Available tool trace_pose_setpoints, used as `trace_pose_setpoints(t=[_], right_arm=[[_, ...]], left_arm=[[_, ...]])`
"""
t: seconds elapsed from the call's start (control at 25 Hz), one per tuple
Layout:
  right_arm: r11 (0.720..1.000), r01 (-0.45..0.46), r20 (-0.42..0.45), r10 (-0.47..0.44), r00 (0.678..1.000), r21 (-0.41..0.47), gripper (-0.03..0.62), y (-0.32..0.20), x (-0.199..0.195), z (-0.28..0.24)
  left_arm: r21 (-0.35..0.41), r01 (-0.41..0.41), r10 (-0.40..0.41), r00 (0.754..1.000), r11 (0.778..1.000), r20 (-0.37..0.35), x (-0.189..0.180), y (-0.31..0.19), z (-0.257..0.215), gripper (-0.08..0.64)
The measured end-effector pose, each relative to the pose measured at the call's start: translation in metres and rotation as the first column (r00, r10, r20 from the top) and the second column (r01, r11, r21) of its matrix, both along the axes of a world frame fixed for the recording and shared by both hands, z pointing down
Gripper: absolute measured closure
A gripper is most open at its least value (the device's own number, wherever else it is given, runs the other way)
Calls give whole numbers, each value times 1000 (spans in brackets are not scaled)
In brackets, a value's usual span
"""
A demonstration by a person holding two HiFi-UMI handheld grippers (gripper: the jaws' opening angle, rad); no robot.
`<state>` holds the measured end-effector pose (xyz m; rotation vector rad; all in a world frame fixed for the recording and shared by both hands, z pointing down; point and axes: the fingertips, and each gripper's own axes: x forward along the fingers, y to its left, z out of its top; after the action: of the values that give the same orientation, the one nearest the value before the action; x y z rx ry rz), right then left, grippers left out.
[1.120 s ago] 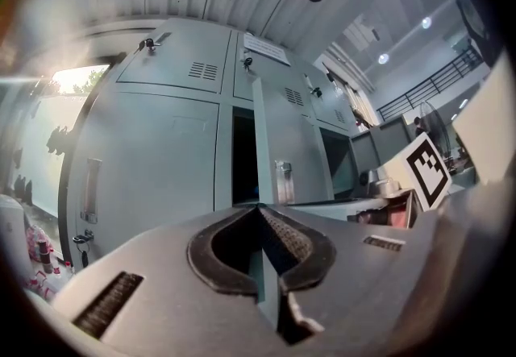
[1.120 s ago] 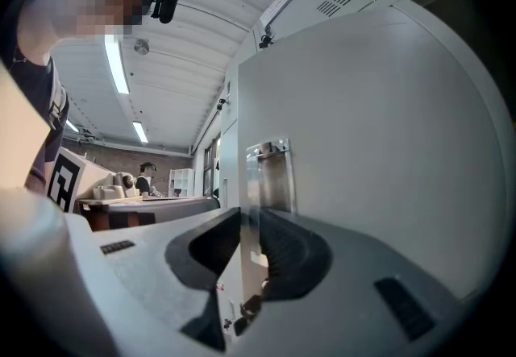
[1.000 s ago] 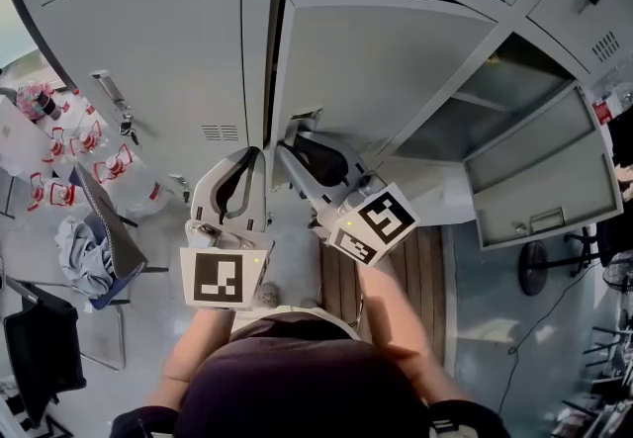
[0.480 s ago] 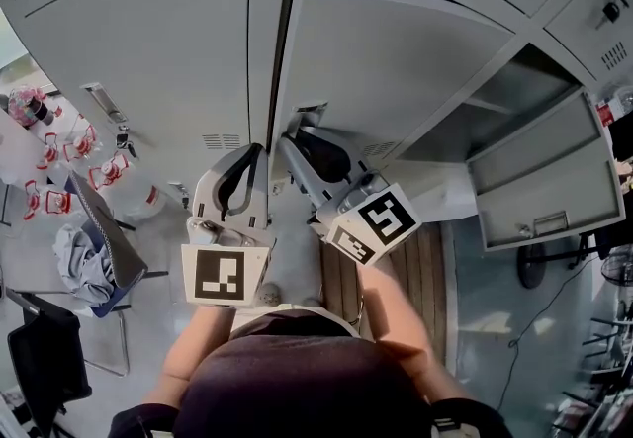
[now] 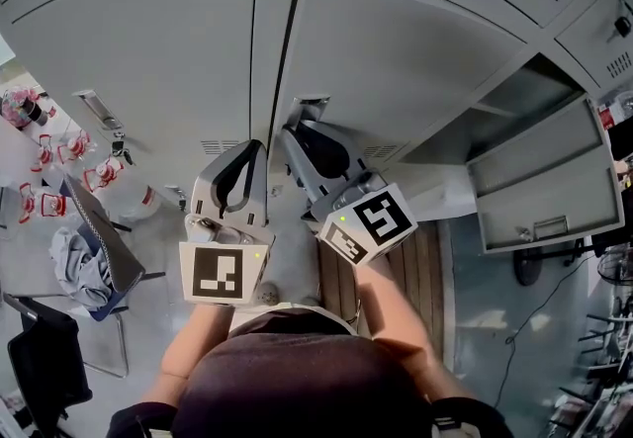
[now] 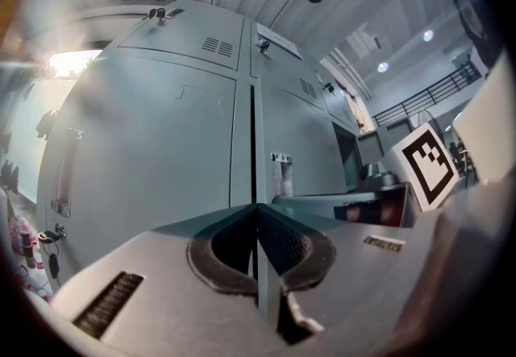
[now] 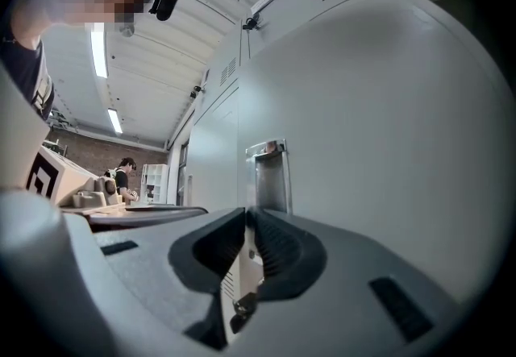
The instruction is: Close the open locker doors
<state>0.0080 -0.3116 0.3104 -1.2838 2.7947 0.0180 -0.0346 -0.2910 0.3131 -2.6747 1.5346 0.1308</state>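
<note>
Two tools at the locker bank's middle seam, one door nearly flush

The right tool (image 5: pixel 294 132) has its tips against the middle locker door (image 5: pixel 396 60), just beside the recessed handle (image 5: pixel 309 108) at that door's left edge. Its jaws are closing, with a thin slit left between them and nothing visibly caught in it. The door stands only a crack out from the frame, with a dark gap running along its left edge. The left tool (image 5: pixel 254 145), jaws pressed together and empty, points at the seam between that door and the closed door (image 5: pixel 148 41) to its left. Towards the bank's right edge, a smaller locker door (image 5: pixel 544 184) hangs wide open.
</note>
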Motion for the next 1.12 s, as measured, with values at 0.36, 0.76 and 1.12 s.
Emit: trace_pose_setpoints(t=[0.36,0.76,1.12], right_arm=[[999,-50,-4,50,999,-2,554,-13,0,0],[996,-90,-6,90,996,-2,555,-22,0,0],[993,-122,-10,121,993,-7,555,-27,1,0]], left_arm=[[-8,-10,10,1000,1000,-5,1,-9,4,556],[-8,-6,6,1000,1000,-8,1,-12,4,556],[-6,6,-6,1000,1000,5,0,-6,4,556]])
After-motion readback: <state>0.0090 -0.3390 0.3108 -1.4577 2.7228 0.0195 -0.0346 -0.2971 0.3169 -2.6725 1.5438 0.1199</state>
